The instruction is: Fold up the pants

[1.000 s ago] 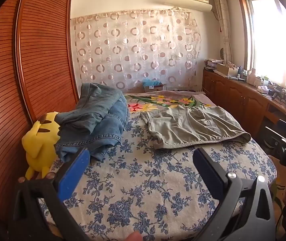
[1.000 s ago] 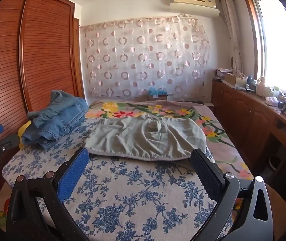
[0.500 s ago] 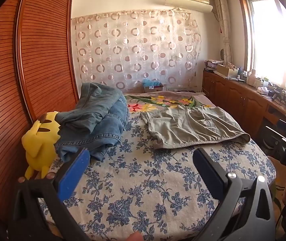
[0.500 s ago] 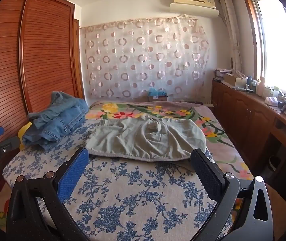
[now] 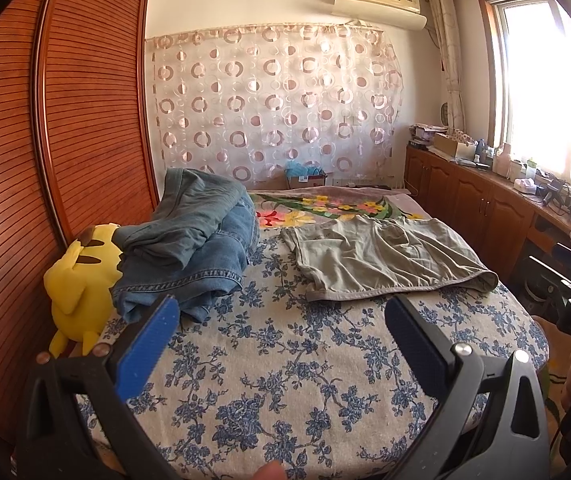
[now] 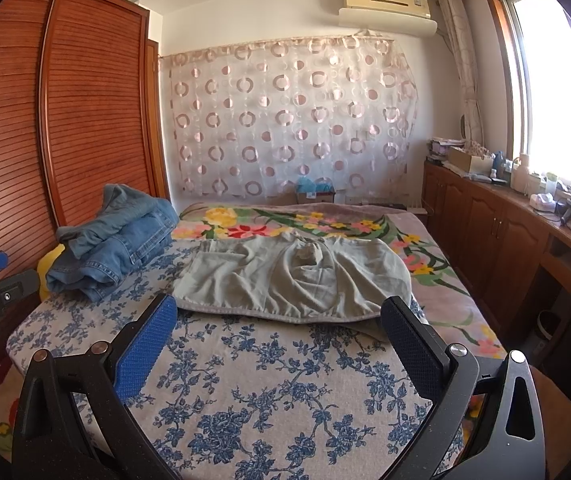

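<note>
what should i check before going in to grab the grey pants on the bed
1. Left gripper open and holding nothing: ok.
2. Right gripper open and holding nothing: ok.
3. Grey pants spread flat on the bed, near hem facing the grippers: ok.
4. Nothing lying on the pants: ok.
5. Denim pile apart from the pants, with a gap of floral sheet between: ok.
6. Far edge of the pants smooth: cannot tell, there are creases mid-cloth.

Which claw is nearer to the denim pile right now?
Left. The left claw hangs open over the bedspread just in front of the denim pile. The right claw, also open, faces the grey-green pants, with the denim off to its left.
</note>
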`<state>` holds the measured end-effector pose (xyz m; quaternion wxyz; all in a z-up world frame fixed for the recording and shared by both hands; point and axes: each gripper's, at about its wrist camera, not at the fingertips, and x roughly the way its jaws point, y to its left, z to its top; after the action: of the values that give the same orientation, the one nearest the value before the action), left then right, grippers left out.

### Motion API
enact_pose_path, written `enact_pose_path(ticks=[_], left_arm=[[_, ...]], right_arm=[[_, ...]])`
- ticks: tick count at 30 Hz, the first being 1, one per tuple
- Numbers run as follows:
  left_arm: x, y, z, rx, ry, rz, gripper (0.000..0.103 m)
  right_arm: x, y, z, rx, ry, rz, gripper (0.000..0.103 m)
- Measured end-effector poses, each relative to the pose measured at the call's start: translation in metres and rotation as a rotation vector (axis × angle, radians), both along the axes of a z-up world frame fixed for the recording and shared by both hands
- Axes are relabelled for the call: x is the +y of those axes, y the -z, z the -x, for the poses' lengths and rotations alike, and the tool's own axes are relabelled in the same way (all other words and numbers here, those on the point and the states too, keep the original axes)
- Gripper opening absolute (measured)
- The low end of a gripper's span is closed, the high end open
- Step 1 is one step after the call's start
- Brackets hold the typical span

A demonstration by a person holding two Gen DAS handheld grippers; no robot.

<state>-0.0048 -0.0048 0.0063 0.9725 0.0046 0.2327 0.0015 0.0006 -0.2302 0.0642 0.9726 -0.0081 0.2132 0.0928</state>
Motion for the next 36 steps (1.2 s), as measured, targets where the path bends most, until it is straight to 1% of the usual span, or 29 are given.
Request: enact_pose_path(ticks=[14, 24, 36], left_arm=[[0.001, -0.002, 0.002, -0.004, -0.003, 0.002, 0.103], [0.002, -0.014, 0.005, -0.015, 0.000, 0.007, 0.103], [0.001, -0.015, 0.006, -0.019, 0.000, 0.007, 0.103]], right_arm=[[0.000, -0.002, 0.001, -0.002, -0.001, -0.004, 0.103], [0.000, -0.003, 0.002, -0.004, -0.001, -0.004, 0.103], [0.001, -0.004, 0.003, -0.006, -0.001, -0.006, 0.103]])
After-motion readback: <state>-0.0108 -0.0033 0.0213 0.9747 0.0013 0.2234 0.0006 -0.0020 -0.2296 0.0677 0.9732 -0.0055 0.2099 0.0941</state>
